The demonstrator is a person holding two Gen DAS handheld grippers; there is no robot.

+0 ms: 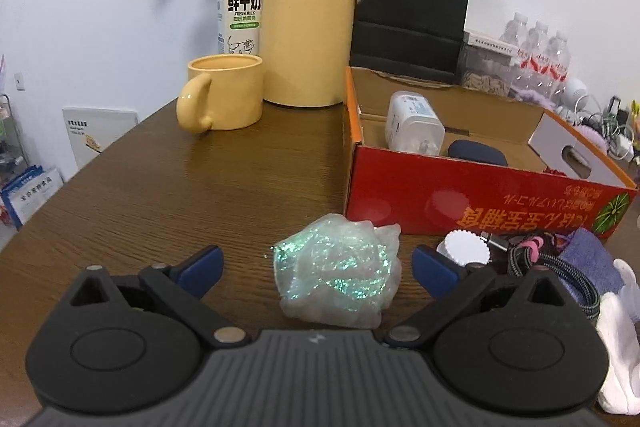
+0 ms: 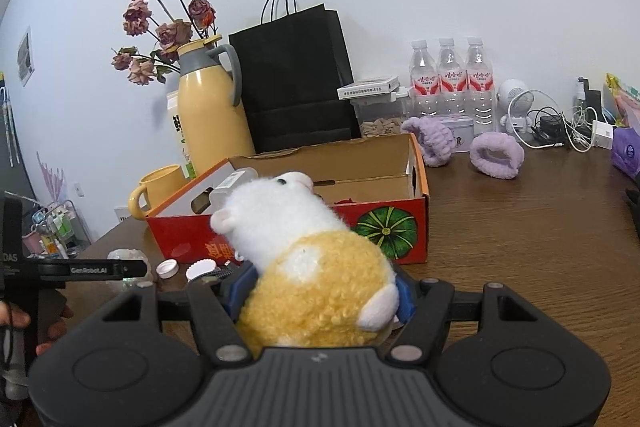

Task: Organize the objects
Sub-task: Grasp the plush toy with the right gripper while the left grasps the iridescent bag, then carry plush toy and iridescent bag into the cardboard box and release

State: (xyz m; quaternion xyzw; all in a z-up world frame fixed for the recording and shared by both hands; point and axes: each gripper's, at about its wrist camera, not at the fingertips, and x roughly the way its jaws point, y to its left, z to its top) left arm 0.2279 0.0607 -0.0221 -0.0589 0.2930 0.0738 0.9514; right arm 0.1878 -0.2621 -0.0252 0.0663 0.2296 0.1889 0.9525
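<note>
Gripping plush hamster [image 2: 312, 267], right tongs [image 2: 320, 291] raised, left tongs [image 1: 316, 267] spread wide.

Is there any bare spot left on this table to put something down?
Yes. Bare wood lies left of the red box, in front of the mug and jug. Another bare stretch shows right of the box, before the purple bands. It is crowded just before the box: shiny wrap, caps, cable. Cords clutter the far right.
</note>
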